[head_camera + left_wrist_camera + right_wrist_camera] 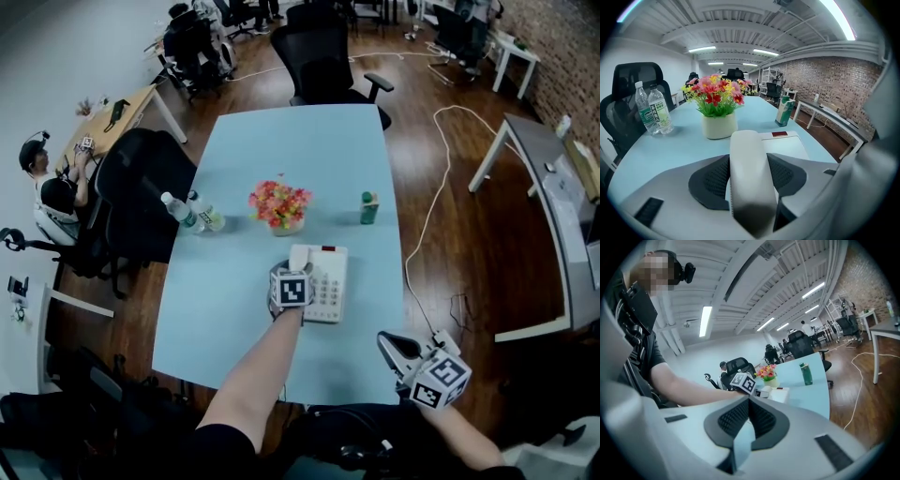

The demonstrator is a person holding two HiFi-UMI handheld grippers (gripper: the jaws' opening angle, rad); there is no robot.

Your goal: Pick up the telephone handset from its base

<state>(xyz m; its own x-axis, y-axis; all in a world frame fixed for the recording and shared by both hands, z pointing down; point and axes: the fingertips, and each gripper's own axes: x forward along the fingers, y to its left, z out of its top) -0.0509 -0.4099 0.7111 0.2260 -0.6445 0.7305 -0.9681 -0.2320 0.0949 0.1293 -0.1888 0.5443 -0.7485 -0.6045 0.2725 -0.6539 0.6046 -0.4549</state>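
A white telephone base (330, 281) with a keypad sits near the front of the light blue table (300, 150). Its white handset (748, 173) lies in the cradle on the base's left side. My left gripper (749, 177) reaches down over it with one dark pad on each side of the handset, the jaws wide and not visibly pressing. In the head view the left gripper (295, 269) covers most of the handset. My right gripper (382, 340) hovers off the table's front right corner, shut and empty; in the right gripper view (749, 401) its pads meet.
Behind the phone stand a pot of flowers (279, 206), two water bottles (192, 214) to the left and a green carton (369, 207) to the right. Black office chairs (141, 187) flank the table. A seated person (47, 178) is at the far left.
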